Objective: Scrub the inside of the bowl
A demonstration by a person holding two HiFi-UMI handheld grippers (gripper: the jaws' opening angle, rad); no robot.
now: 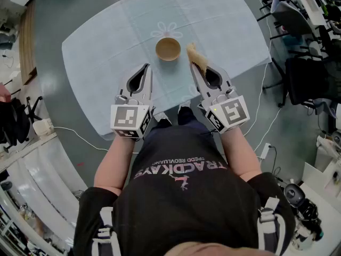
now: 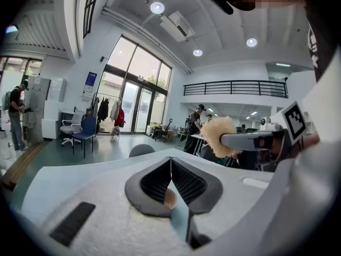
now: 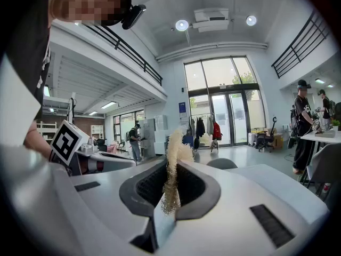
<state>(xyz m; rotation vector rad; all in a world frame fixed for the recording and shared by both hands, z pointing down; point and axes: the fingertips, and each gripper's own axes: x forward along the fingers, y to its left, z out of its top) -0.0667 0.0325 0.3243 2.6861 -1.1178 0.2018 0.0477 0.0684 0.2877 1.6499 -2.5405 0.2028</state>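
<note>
A small brown bowl (image 1: 168, 48) stands upright on the pale blue table (image 1: 106, 41), beyond both grippers. My right gripper (image 1: 195, 63) is shut on a tan loofah scrubber (image 1: 196, 57), which sticks out past its tips just right of the bowl; in the right gripper view the scrubber (image 3: 171, 169) is pinched between the jaws. My left gripper (image 1: 147, 67) is shut and holds nothing, pointing at the table left of and nearer than the bowl. In the left gripper view the scrubber (image 2: 218, 136) and the right gripper (image 2: 250, 140) show at the right.
The table's near edge lies just under my forearms. Chairs and desks with cables (image 1: 298, 63) stand at the right. White shelving (image 1: 32, 164) runs along the lower left. People stand far off in the hall (image 3: 303, 127).
</note>
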